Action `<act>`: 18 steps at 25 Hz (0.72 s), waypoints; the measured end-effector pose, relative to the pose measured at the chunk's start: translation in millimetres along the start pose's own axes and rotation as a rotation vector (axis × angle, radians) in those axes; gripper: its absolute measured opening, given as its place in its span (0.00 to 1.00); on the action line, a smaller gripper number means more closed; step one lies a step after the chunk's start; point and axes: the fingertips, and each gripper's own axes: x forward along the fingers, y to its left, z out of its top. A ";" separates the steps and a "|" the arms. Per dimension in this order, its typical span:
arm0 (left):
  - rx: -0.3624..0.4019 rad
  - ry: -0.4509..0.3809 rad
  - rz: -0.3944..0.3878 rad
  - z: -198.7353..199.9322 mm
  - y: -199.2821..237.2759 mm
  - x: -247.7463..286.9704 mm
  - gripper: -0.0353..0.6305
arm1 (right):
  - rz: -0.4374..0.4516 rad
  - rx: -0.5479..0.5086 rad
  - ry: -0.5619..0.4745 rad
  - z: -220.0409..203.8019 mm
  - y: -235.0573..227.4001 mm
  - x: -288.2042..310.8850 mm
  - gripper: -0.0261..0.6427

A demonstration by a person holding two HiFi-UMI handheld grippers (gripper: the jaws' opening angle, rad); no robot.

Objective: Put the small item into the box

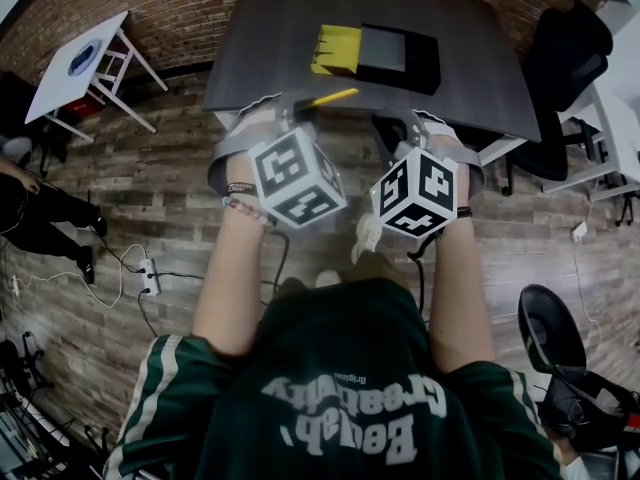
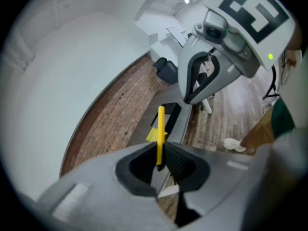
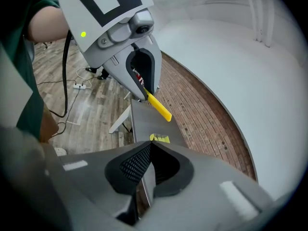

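Note:
A thin yellow stick (image 1: 326,98) pokes out over the front edge of the dark table (image 1: 270,38). My left gripper (image 1: 297,110) is shut on its near end. In the left gripper view the stick (image 2: 160,131) stands pinched between the pads, pointing toward the box (image 2: 168,113). The black box (image 1: 398,56), with a yellow flap (image 1: 336,49) on its left side, lies on the table farther back. My right gripper (image 1: 416,124) hovers beside the left one at the table edge, shut with nothing in it. From the right gripper view I see the stick (image 3: 159,107) and closed pads (image 3: 133,165).
A white side table (image 1: 85,58) stands at the far left, and a black office chair (image 1: 570,38) at the far right. A power strip with cables (image 1: 150,278) lies on the wooden floor. Another person's legs (image 1: 45,218) are at the left edge. A black stool (image 1: 550,328) is at lower right.

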 end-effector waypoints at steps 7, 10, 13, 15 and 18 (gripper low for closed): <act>-0.004 0.010 0.005 -4.7 9.7 24.3 0.13 | 0.005 0.011 -0.019 -5.4 -9.9 27.2 0.05; -0.002 0.016 0.010 -6.9 16.4 33.3 0.13 | 0.003 0.002 -0.024 -4.4 -15.6 38.3 0.05; -0.001 0.020 0.010 -5.6 23.8 43.1 0.13 | 0.004 0.003 -0.031 -5.2 -26.6 48.7 0.05; -0.005 0.019 0.014 -3.7 30.6 50.4 0.13 | 0.003 -0.003 -0.034 -5.5 -35.1 56.3 0.05; -0.021 0.025 0.026 -5.7 41.8 61.4 0.13 | 0.010 -0.020 -0.045 -2.4 -42.7 69.6 0.05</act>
